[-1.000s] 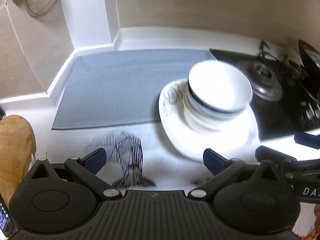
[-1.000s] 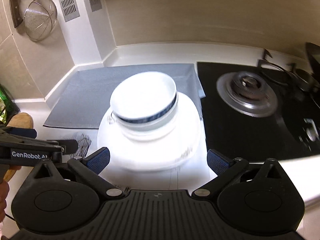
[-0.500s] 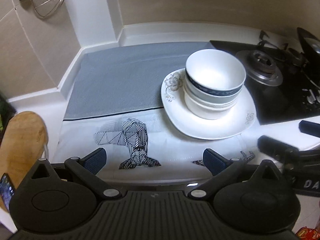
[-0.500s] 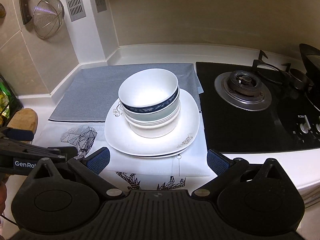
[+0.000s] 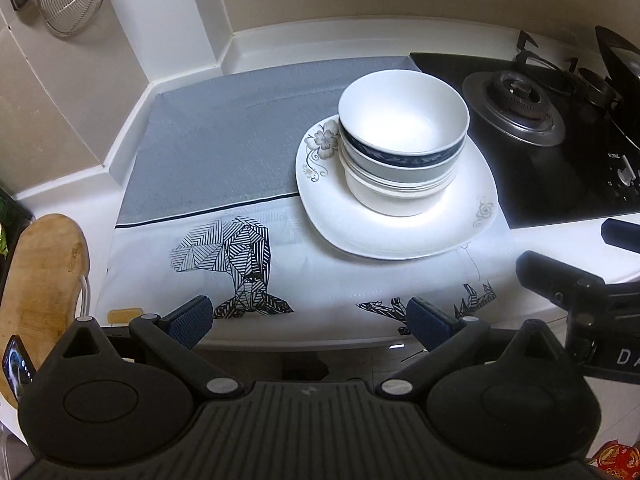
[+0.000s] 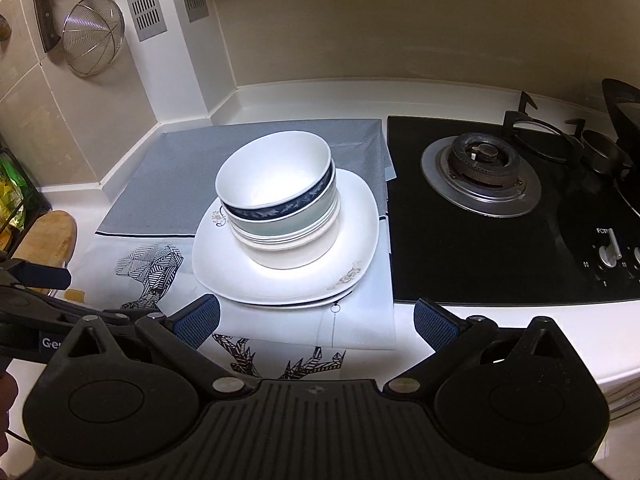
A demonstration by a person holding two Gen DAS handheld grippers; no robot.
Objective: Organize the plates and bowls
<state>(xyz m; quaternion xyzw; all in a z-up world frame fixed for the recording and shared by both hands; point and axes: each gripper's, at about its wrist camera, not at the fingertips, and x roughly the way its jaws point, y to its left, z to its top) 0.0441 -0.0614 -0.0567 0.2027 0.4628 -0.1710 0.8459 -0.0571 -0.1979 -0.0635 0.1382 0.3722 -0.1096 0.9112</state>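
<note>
A stack of bowls (image 5: 402, 148) stands on stacked white square plates (image 5: 400, 232) with flower prints. The top bowl has a dark blue band. The same bowl stack (image 6: 280, 208) and plates (image 6: 288, 280) show in the right wrist view. The plates rest on a white patterned cloth (image 5: 240, 264). My left gripper (image 5: 308, 318) is open and empty, near the counter's front edge, short of the plates. My right gripper (image 6: 316, 324) is open and empty, just in front of the plates. The right gripper also shows at the left wrist view's right edge (image 5: 580, 280).
A grey mat (image 5: 224, 152) lies behind the cloth. A black gas hob (image 6: 500, 208) is to the right of the plates. A wooden board (image 5: 36, 280) stands at the left. A strainer (image 6: 94, 36) and knife hang on the wall.
Both grippers have pulled back and up from the stack; the bowls and plates look farther away. The stack itself has stayed in place.
</note>
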